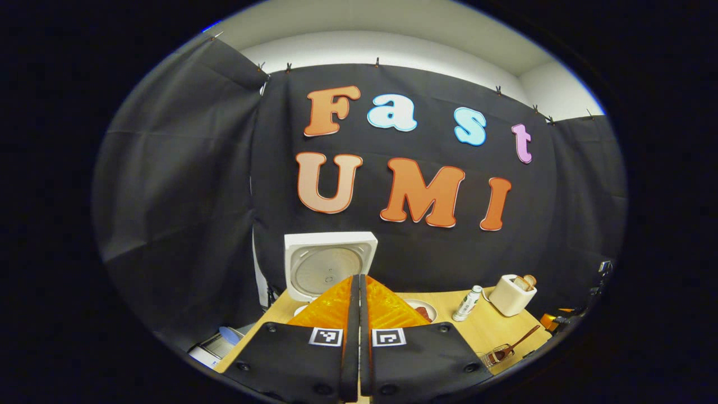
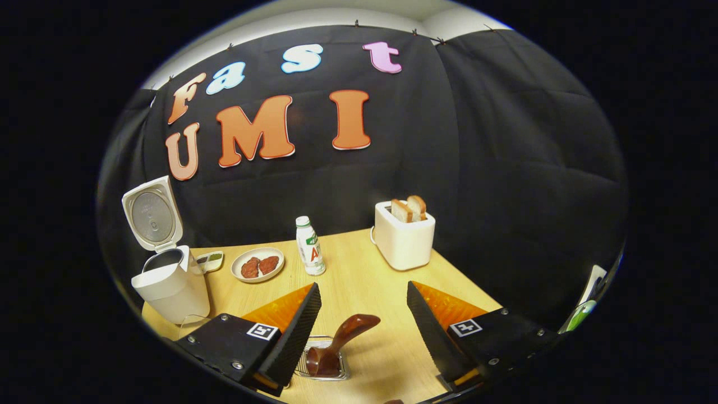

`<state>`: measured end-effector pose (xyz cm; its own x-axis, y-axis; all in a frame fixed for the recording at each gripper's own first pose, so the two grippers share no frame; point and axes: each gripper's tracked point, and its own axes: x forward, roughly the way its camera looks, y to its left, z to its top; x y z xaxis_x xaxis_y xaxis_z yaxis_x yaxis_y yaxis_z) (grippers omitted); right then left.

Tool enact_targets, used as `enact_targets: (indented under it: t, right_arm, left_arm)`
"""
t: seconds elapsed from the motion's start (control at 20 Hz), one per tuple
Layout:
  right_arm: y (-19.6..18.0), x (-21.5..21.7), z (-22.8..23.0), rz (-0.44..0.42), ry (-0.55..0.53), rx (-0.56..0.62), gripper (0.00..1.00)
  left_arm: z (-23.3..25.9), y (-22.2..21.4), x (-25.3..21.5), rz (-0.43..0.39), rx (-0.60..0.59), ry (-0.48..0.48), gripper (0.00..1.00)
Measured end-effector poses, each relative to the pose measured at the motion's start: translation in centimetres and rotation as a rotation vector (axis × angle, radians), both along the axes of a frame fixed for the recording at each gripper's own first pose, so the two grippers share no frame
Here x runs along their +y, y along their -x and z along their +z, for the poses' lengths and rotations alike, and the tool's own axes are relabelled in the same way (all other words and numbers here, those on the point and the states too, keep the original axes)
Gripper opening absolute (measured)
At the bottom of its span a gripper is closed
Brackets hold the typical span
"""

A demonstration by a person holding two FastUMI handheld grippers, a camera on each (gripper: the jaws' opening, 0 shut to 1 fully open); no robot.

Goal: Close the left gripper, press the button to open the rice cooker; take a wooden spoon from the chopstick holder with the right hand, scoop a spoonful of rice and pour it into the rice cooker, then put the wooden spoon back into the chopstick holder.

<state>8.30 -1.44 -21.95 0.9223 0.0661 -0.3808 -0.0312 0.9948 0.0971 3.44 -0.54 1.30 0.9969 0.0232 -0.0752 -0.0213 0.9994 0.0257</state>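
Already the rice cooker (image 2: pixel 168 280) stands with its lid (image 2: pixel 151 216) swung up at the far left of the wooden table (image 2: pixel 364 292), so I judge the button step done and the spoon pick-up the step in hand.

In the right gripper view, the right gripper (image 2: pixel 363 325) hangs with its jaws spread wide and nothing between them. The wooden spoon (image 2: pixel 339 342) sits just below and between the fingers, slightly left of centre, close to the left finger. Its bowl end is down in the chopstick holder (image 2: pixel 322 359), a small clear container at the table's near edge. Its handle leans up and to the right, so its long axis runs from lower left to upper right, the free end pointing towards the far right. The right gripper is much the nearer; a short drop should bring the handle into the gap.

In the left gripper view, the left gripper (image 1: pixel 359 297) is clenched on nothing, its fingers pressed together, aimed at the raised lid. The spoon and holder lie well off to its right.
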Motion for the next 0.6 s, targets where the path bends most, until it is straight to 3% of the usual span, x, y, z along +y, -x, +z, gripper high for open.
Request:
enact_targets:
  t: [0.1, 0.2, 0.3, 0.35, 0.5, 0.6]
  right_arm:
    - [-0.2, 0.1, -1.9, 0.006, -0.02, 0.04, 0.95]
    - [-0.4, 0.6, -3.4, 0.016, -0.046, 0.079, 0.95]
    - [-0.6, 1.4, -4.3, 0.032, -0.11, 0.117, 0.95]
    - [-0.7, 1.7, -4.9, 0.035, -0.134, 0.135, 0.94]
    - [-1.2, 2.4, -6.2, 0.05, -0.201, 0.185, 0.85]
    - [-2.1, 2.6, -6.7, 0.047, -0.243, 0.208, 0.79]
  left_arm:
    - [1.3, 1.0, 1.0, 0.052, -0.042, -0.025, 0.05]
    - [2.1, 1.9, 1.3, 0.081, -0.07, -0.029, 0.31]
    - [2.1, 2.8, 1.6, 0.095, -0.068, -0.019, 0.43]
    - [2.0, 3.2, 1.8, 0.102, -0.067, -0.016, 0.35]
    - [1.8, 3.9, 1.8, 0.112, -0.064, -0.008, 0.36]
    - [1.4, 4.6, 1.5, 0.108, -0.054, -0.017, 0.72]
